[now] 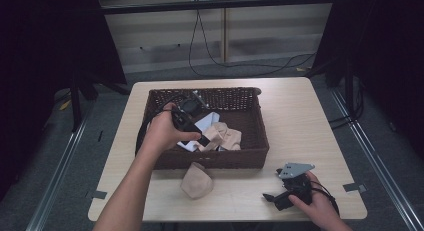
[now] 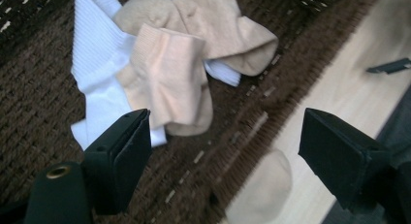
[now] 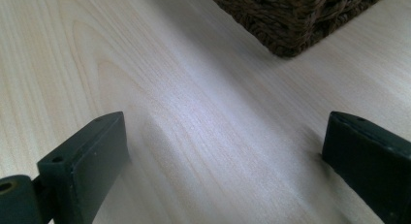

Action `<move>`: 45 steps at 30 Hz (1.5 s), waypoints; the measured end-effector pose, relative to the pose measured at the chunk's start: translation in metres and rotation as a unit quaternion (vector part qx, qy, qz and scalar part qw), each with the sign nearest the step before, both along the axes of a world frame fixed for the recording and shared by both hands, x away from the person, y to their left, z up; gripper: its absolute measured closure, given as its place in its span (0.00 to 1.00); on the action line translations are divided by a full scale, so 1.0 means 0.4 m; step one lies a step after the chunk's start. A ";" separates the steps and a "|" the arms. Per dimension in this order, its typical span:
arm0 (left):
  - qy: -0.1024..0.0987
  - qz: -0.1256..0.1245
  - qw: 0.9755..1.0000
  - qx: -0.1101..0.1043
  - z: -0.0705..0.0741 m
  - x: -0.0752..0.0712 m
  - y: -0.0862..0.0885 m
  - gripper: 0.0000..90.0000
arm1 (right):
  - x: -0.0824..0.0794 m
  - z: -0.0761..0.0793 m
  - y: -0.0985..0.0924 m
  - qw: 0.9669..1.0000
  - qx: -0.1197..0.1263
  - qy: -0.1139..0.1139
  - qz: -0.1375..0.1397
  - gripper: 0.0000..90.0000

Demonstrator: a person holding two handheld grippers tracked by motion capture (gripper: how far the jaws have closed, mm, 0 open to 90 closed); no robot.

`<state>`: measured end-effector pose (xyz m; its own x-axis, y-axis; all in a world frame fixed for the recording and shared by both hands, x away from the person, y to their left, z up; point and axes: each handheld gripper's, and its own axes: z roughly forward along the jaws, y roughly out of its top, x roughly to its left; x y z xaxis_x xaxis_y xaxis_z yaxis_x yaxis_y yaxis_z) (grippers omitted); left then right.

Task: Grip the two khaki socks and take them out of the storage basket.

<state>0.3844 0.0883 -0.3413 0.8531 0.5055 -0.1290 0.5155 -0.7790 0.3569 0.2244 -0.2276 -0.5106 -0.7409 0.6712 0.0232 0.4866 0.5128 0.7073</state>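
Left hand-held gripper (image 1: 200, 139) over basket (image 1: 165, 95), jaws apart above socks (image 2: 184, 64).

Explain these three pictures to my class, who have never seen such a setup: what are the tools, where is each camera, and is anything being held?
A person sits at a wooden table holding a two-jawed tool in each hand. The high view looks down from above. The other two come from small cameras riding on the tools, looking along their black jaws.

The left hand-held gripper is over a brown woven basket, jaws open with nothing between them. Below it in the basket lie beige socks on a white sock. One more beige sock lies on the table in front of the basket.

The right hand-held gripper rests low at the table's near right, jaws open and empty, over bare wood.
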 end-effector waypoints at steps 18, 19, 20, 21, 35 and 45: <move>0.011 0.025 1.000 0.013 -0.111 0.078 -0.054 0.21 | 0.000 0.000 0.000 1.000 0.000 0.000 0.000 0.02; 0.011 0.025 1.000 0.013 -0.111 0.078 -0.054 0.21 | 0.000 0.000 0.000 1.000 0.000 0.001 -0.001 0.02; 0.005 0.028 0.999 0.015 -0.121 0.085 -0.057 0.22 | 0.000 0.000 0.000 1.000 0.000 0.001 -0.001 0.02; 0.007 0.028 0.999 0.014 -0.125 0.088 -0.058 0.22 | 0.000 0.000 0.000 1.000 -0.001 -0.001 -0.002 0.02; 0.015 0.036 0.999 0.017 -0.204 0.117 -0.067 0.31 | 0.000 0.000 0.000 1.000 0.000 -0.001 0.000 0.02; 0.041 0.026 0.998 0.030 -0.235 0.129 -0.057 0.82 | 0.000 0.000 0.000 1.000 0.000 0.000 -0.001 0.02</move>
